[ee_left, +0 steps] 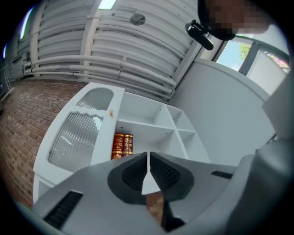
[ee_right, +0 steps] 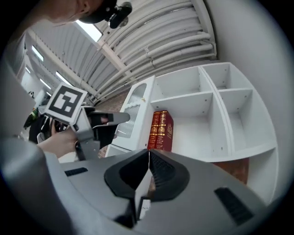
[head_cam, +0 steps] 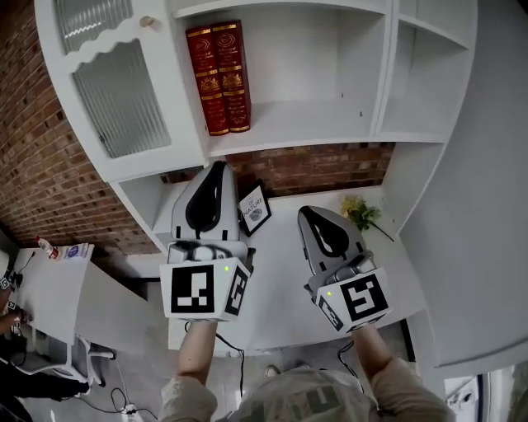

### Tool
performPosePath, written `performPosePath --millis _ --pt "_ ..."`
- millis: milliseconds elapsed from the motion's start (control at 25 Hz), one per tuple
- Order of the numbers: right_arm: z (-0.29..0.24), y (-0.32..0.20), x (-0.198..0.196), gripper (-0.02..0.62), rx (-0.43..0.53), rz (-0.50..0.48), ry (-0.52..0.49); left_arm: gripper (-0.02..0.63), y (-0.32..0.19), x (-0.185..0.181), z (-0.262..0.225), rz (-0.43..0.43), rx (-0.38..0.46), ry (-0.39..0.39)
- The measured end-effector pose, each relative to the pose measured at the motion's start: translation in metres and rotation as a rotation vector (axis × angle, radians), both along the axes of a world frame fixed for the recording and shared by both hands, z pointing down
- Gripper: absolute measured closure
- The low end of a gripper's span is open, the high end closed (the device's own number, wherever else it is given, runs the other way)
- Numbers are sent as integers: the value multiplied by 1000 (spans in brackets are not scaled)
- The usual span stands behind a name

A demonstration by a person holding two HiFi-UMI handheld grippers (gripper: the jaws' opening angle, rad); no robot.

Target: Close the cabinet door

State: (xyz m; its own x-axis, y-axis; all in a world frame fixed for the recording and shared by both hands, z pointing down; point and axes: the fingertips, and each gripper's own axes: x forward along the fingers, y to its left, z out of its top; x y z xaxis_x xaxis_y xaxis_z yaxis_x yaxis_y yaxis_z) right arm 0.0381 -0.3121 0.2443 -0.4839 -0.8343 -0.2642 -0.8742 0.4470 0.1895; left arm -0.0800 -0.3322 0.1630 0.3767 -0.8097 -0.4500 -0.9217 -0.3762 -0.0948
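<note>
The white cabinet's door point(head_cam: 115, 91), with ribbed glass panels and a small knob point(head_cam: 147, 21), stands swung open at the left of the shelves. Two red books point(head_cam: 219, 78) stand on the shelf beside it. My left gripper point(head_cam: 216, 171) is shut and empty, below the door's lower edge and apart from it. My right gripper point(head_cam: 307, 214) is also shut and empty, lower and to the right. The left gripper view has the door point(ee_left: 80, 131), its knob point(ee_left: 110, 112) and the books point(ee_left: 122, 145) beyond the closed tips point(ee_left: 148, 156). The right gripper view shows the books point(ee_right: 161, 131) and the door point(ee_right: 133, 110).
A small framed picture point(head_cam: 254, 208) and yellow flowers point(head_cam: 359, 210) sit on the white desk top point(head_cam: 285, 288) under the cabinet. A brick wall point(head_cam: 37, 157) runs at the left. A low table point(head_cam: 49, 288) with a bottle stands at the lower left.
</note>
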Motion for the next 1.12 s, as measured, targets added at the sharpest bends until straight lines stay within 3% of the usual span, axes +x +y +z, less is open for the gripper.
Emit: performPosePath --millis 120,320,480,600,840,1120 --pt "17 8 16 578 14 89 53 577 14 14 54 2 -43 -7" --pt "64 26 33 578 -19 138 3 577 29 37 146 17 -183 -3" --pt "109 39 42 578 -111 151 -40 577 44 49 204 31 -303 -16" --pt "126 39 43 578 -166 150 -61 577 45 51 214 35 -335 -11" --pt "120 35 44 578 -157 157 -59 577 44 50 199 22 -294 -12" --pt "121 31 44 578 -170 163 -75 577 44 47 196 39 -302 7"
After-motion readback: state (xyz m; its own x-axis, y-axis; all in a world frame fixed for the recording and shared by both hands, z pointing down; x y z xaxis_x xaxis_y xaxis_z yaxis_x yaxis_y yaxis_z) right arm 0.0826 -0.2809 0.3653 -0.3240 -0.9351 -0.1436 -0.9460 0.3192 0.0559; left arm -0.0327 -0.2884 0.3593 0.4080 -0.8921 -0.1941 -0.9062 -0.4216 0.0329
